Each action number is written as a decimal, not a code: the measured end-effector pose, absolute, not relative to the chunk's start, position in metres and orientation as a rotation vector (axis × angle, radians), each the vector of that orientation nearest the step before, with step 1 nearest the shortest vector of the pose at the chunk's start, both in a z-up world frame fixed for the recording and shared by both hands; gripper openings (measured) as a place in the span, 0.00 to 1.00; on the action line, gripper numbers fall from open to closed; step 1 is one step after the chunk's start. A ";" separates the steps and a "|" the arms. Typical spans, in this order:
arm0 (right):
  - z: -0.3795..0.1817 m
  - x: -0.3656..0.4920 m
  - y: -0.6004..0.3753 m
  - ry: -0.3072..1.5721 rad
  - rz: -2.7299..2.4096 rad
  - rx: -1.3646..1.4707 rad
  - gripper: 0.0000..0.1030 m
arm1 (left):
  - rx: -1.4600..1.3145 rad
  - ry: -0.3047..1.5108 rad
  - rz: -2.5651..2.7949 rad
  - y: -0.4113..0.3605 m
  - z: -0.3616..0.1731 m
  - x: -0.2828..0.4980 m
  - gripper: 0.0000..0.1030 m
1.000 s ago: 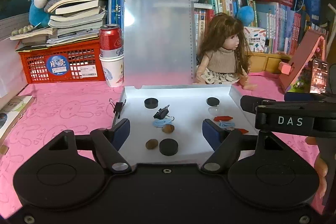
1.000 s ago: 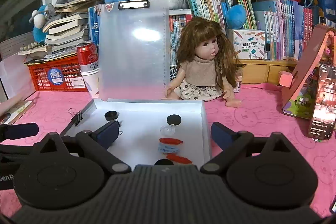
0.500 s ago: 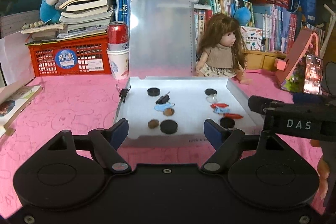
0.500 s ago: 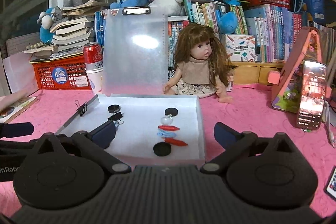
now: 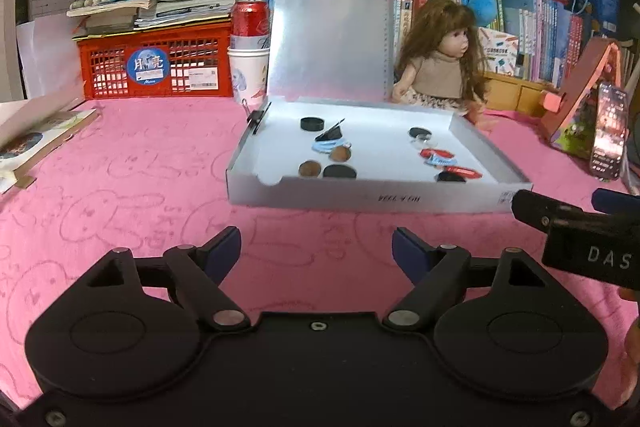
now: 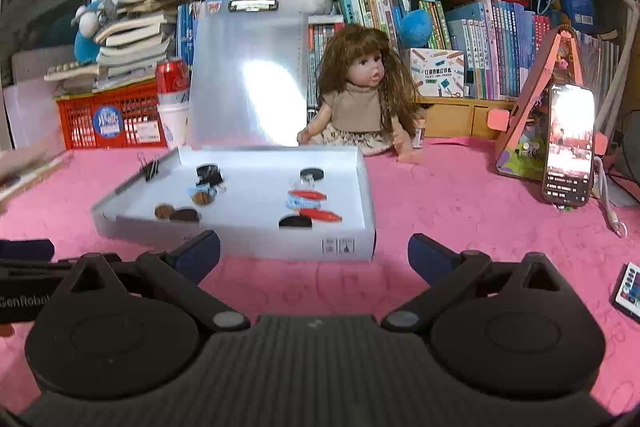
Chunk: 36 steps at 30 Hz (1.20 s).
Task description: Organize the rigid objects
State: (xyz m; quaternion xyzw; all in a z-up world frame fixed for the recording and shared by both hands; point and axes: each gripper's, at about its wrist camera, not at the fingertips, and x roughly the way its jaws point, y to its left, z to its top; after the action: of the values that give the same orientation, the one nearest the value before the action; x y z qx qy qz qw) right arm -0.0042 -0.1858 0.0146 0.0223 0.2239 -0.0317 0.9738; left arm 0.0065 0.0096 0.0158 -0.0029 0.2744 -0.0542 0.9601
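A shallow translucent box [image 5: 372, 193] [image 6: 352, 247] lies on the pink cloth with its lid [image 5: 328, 35] [image 6: 246, 83] standing upright behind it. Inside lie several small things: black discs [image 5: 312, 124], brown discs [image 5: 310, 169], a black binder clip [image 5: 330, 135] and red clips [image 5: 460, 171] [image 6: 320, 215]. My left gripper [image 5: 316, 247] hovers over bare cloth in front of the box, its jaws opening with nothing between them. My right gripper [image 6: 314, 251] stands open and empty before the box's front right corner. Its body [image 5: 592, 239] shows at the right of the left wrist view.
A doll [image 5: 440, 67] [image 6: 360, 99] sits behind the box. A red crate [image 5: 156, 65] with stacked books and a cup topped by a red can [image 5: 250, 23] stand at the back left. A phone [image 6: 568, 143] leans on a stand at right; a remote [image 6: 630, 291] lies nearby.
Both grippers have drawn back from over the box and sunk toward the cloth, so the box now lies ahead of them. The left jaws have spread a little wider.
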 end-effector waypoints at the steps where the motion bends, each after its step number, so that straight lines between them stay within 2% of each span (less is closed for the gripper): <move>1: 0.011 -0.005 -0.185 0.451 -0.069 0.039 1.00 | 0.003 0.553 -0.103 0.009 0.013 0.006 0.81; 11: -0.010 0.004 -0.178 0.495 -0.083 -0.022 1.00 | 0.034 0.501 -0.029 0.007 -0.003 0.015 0.87; 36: -0.019 0.043 -0.186 0.694 -0.093 0.049 1.00 | -0.011 0.664 -0.049 0.012 -0.015 0.063 0.95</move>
State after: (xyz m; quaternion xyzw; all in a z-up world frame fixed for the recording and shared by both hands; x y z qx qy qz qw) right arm 0.0434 -0.1861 -0.0194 0.0240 0.3397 -0.0455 0.9391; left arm 0.0634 0.0124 -0.0146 -0.0053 0.3258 -0.0240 0.9451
